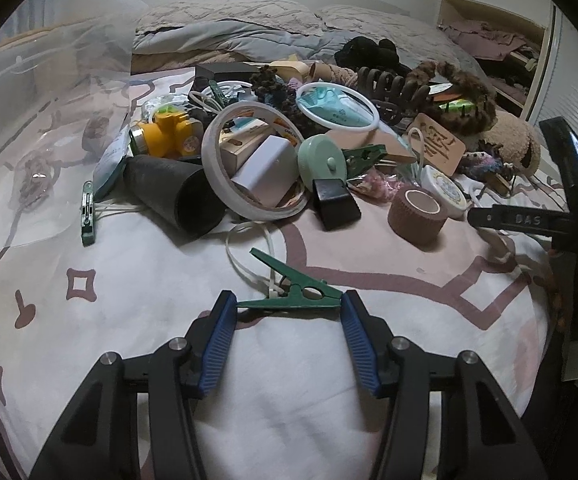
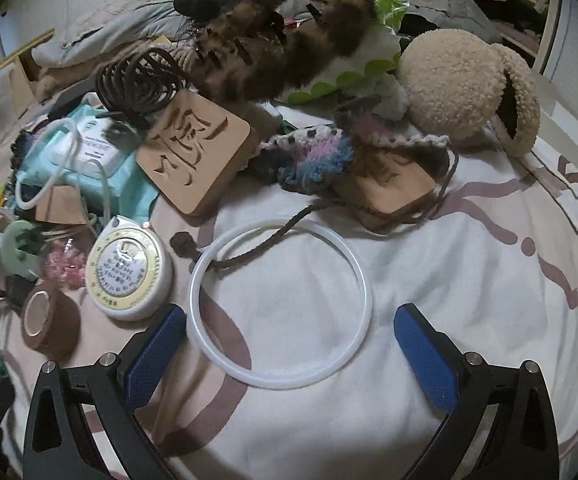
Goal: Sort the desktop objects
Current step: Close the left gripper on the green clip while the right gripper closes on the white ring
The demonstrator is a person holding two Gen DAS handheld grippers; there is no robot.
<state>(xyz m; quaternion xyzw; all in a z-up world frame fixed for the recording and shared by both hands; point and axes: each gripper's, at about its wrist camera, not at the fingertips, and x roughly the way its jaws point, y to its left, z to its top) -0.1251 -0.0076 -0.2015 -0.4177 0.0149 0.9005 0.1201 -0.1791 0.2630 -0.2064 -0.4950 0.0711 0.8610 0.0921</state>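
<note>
A pile of small objects lies on a white sheet with mauve patterns. In the left wrist view my left gripper (image 1: pixel 289 304) has its blue pads against the two ends of a green clothes peg (image 1: pixel 293 294) that has a white cable tie (image 1: pixel 249 256) through it. In the right wrist view my right gripper (image 2: pixel 289 336) is wide open over the sheet, around the near part of a white ring (image 2: pixel 281 304) lying flat, not touching it. The right gripper also shows at the right edge of the left wrist view (image 1: pixel 529 222).
The pile holds a tape roll (image 1: pixel 249 168), black tube (image 1: pixel 177 196), yellow toy (image 1: pixel 167 134), mint round case (image 1: pixel 323 160), brown bandage roll (image 1: pixel 417 210), wooden tags (image 2: pixel 197 152), round tape measure (image 2: pixel 129 268), wipes pack (image 2: pixel 89 148), furry hair clips (image 2: pixel 281 36), beige plush (image 2: pixel 461 88). A clear bag (image 1: pixel 41 140) lies left.
</note>
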